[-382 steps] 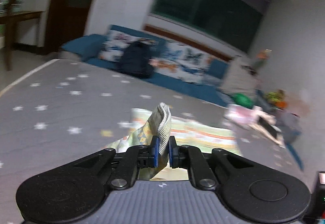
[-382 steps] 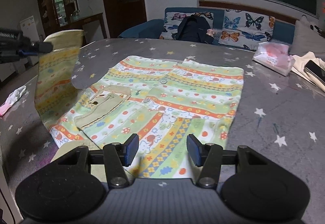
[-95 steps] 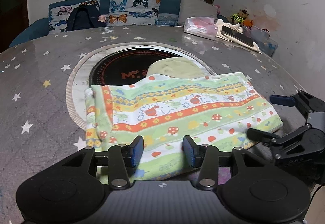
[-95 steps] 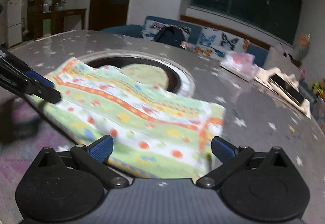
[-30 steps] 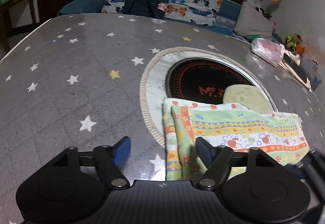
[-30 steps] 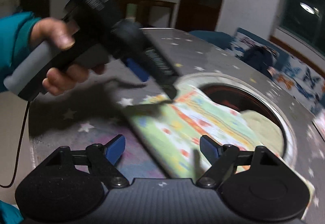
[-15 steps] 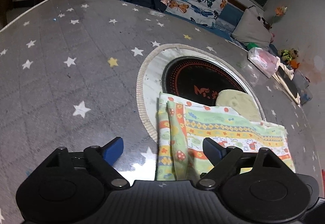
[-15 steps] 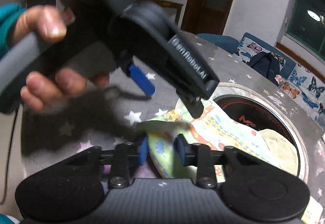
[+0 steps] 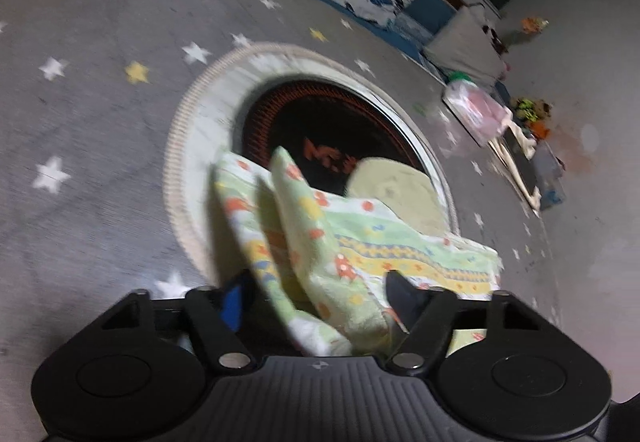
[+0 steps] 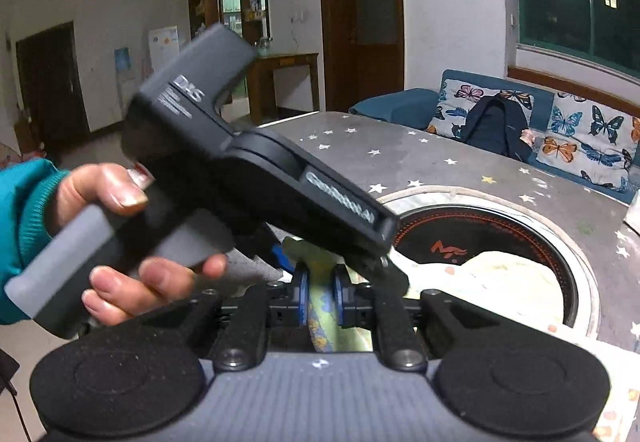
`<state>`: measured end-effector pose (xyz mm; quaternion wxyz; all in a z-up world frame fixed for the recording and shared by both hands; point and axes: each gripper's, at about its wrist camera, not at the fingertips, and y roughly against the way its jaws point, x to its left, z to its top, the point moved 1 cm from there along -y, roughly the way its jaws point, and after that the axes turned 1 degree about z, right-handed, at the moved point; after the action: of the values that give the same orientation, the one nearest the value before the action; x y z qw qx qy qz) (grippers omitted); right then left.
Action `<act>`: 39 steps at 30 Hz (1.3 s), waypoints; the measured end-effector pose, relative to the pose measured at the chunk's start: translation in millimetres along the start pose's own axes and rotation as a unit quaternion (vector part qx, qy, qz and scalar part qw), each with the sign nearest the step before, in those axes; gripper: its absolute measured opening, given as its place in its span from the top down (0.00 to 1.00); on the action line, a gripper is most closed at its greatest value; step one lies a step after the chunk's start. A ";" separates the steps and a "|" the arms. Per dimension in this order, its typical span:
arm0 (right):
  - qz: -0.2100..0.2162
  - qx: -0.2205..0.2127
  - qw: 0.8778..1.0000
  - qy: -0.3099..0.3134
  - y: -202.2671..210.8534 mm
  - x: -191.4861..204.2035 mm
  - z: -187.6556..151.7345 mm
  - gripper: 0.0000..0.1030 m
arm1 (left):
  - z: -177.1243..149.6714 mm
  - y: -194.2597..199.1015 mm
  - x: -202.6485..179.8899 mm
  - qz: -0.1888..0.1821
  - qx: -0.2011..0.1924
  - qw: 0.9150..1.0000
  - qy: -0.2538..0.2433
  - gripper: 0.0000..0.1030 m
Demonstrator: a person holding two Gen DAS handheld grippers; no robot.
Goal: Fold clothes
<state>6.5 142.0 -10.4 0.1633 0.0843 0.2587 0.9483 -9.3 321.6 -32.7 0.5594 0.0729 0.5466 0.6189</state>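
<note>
**Both grippers at the garment's end, ready for a fold**

The right gripper (image 10: 319,296) is clamped on the patterned child's garment (image 9: 352,242); the left gripper (image 9: 316,300) has been closing, pads not yet pressing. The garment lies across the table's round inset hob (image 9: 320,121).

Teal ribbed sleeve (image 10: 24,226), black hand-held gripper (image 10: 320,296)

Wrist views close over shared garment (image 9: 360,242)
</note>
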 end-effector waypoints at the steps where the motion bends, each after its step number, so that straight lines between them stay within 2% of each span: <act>1: 0.001 -0.001 1.000 -0.003 1.4 -1.0 -0.8 0.89 | -0.2 -3.3 -1.5 -0.006 0.005 1.000 0.001 0.48; 3: 0.004 -0.001 1.000 -0.005 2.2 0.9 -2.6 0.89 | -0.3 -8.5 -4.5 -0.009 0.010 1.000 0.001 0.61; 9: 0.014 0.001 1.000 -0.008 1.9 -2.0 -6.8 0.88 | -1.4 -12.3 -3.8 -0.002 0.008 1.000 -0.004 0.77; 17: 0.010 0.011 1.000 -0.006 20.7 -5.7 -14.5 0.78 | -6.4 -13.6 -5.0 0.013 -0.003 1.000 -0.024 0.78; 20: -0.015 0.013 1.000 -0.024 35.0 -22.4 -21.1 0.75 | -8.1 -13.4 -8.0 0.020 -0.007 0.999 -0.034 0.78; 23: -0.055 0.015 0.997 -0.052 48.3 -48.9 -28.9 0.67 | -9.0 -13.5 -10.7 0.027 -0.011 0.999 -0.042 0.78; 28: -0.135 0.025 0.984 -0.110 64.7 -108.6 -50.2 0.62 | -11.9 -12.8 -17.1 0.042 -0.018 0.997 -0.066 0.77; 34: -0.204 0.037 0.960 -0.186 77.5 -169.4 -79.5 0.58 | -14.5 -13.5 -25.3 0.062 -0.025 0.993 -0.097 0.77; 37: -0.200 0.040 0.952 -0.228 78.3 -187.9 -92.4 0.55 | -15.2 -14.4 -27.8 0.070 -0.027 0.991 -0.107 0.77; 39: -0.192 0.035 0.951 -0.241 77.3 -192.2 -94.3 0.53 | -15.3 -14.9 -28.8 0.073 -0.027 0.991 -0.111 0.77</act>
<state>142.1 -32.3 -65.2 0.3962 0.2644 0.2558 0.8412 -0.4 286.9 -34.9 0.5716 0.1661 0.4571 0.6609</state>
